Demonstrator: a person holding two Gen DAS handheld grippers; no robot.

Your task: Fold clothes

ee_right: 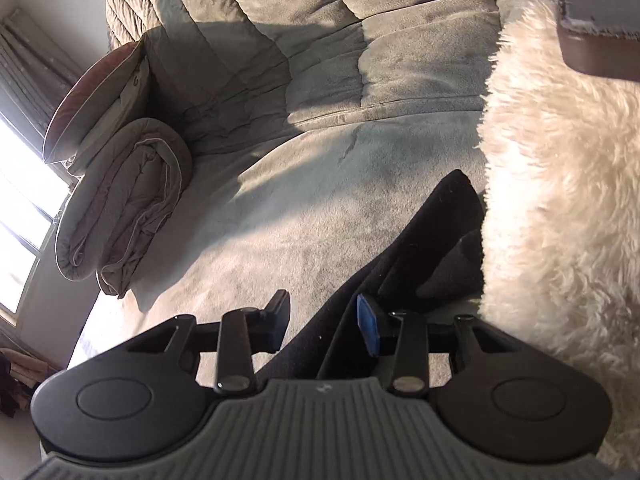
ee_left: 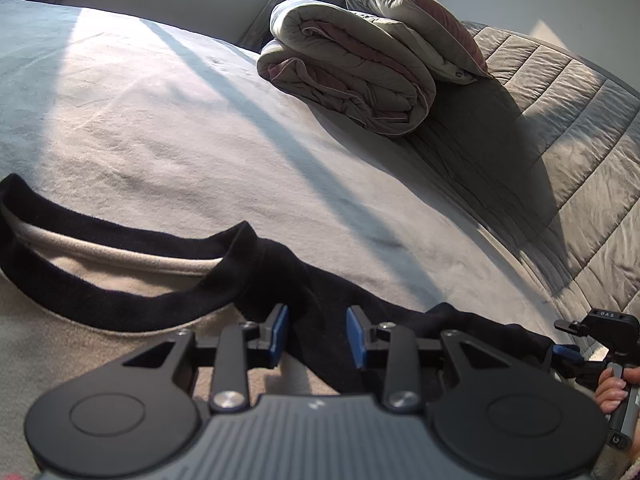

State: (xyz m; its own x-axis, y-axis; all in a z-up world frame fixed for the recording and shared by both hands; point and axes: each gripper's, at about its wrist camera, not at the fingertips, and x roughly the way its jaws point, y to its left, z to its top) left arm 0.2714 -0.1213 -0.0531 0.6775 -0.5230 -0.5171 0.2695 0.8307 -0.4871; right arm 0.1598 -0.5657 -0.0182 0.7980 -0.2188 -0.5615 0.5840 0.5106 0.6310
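Note:
A cream fleece top point(ee_left: 100, 276) with a black collar point(ee_left: 120, 304) and a black sleeve point(ee_left: 460, 324) lies on the bed. My left gripper point(ee_left: 318, 330) is at the shoulder seam, and its blue pads point(ee_left: 282, 328) press a bunch of black fabric from both sides. Further right, my right gripper point(ee_left: 564, 352) is at the sleeve's end, held by a hand point(ee_left: 612, 388). In the right wrist view the black sleeve point(ee_right: 400, 248) runs between the right gripper's point(ee_right: 324, 320) fingers. It lies against the blue pad point(ee_right: 368, 324), and a gap shows at the other finger. Shaggy cream cloth point(ee_right: 560, 200) covers the sleeve's far part.
A folded grey-mauve quilt point(ee_left: 352, 68) with a pillow point(ee_left: 420, 20) on top sits at the head of the pale bedsheet point(ee_left: 180, 128). A quilted grey cover point(ee_left: 568, 128) rises on the right. A bright window point(ee_right: 20, 200) and a brown-grey object point(ee_right: 600, 32) show in the right wrist view.

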